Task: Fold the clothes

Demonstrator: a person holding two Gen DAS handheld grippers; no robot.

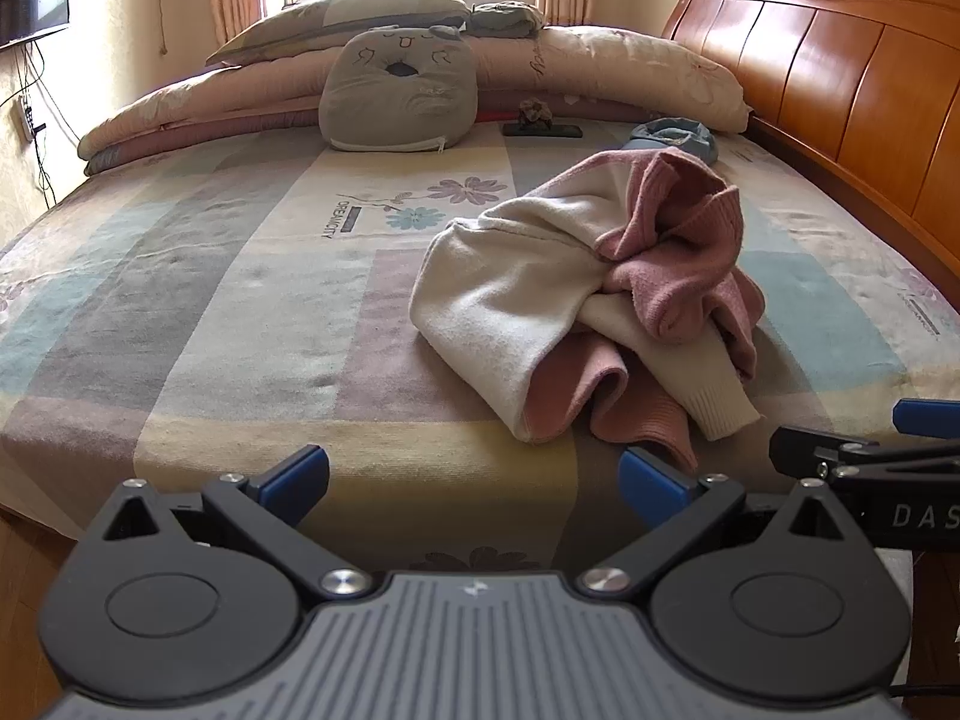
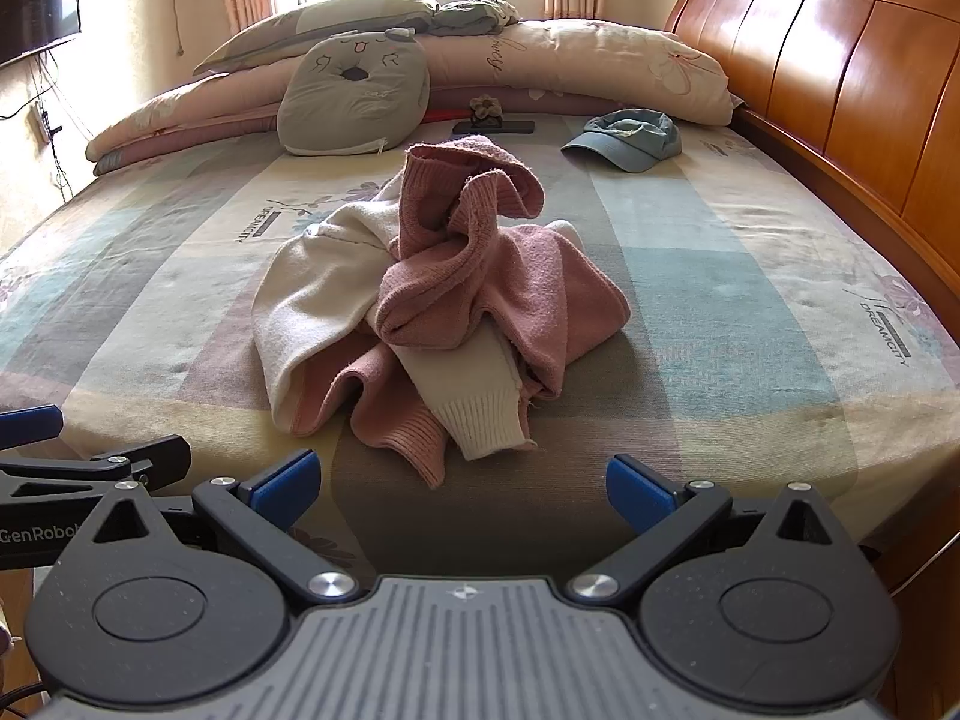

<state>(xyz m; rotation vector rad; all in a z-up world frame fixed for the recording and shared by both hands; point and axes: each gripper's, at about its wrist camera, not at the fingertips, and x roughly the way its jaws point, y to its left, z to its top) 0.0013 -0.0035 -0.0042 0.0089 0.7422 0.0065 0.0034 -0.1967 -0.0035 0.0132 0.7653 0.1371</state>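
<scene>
A pink and cream knitted sweater (image 1: 588, 294) (image 2: 438, 306) lies crumpled in a heap on the bed, with a cream ribbed cuff (image 2: 486, 420) and a pink hem hanging toward the near edge. My left gripper (image 1: 474, 483) hovers open at the bed's near edge, left of the heap, with nothing between its blue pads. My right gripper (image 2: 462, 489) is open too, just in front of the heap and apart from it. Each gripper shows at the side of the other's view.
The patterned bedsheet (image 1: 240, 300) is bare on both sides of the heap. At the far end lie a grey cat-face cushion (image 2: 354, 99), folded quilts and pillows (image 2: 570, 60), a blue cap (image 2: 630, 135) and a dark phone (image 2: 495, 127). A wooden headboard (image 2: 840, 78) runs along the right.
</scene>
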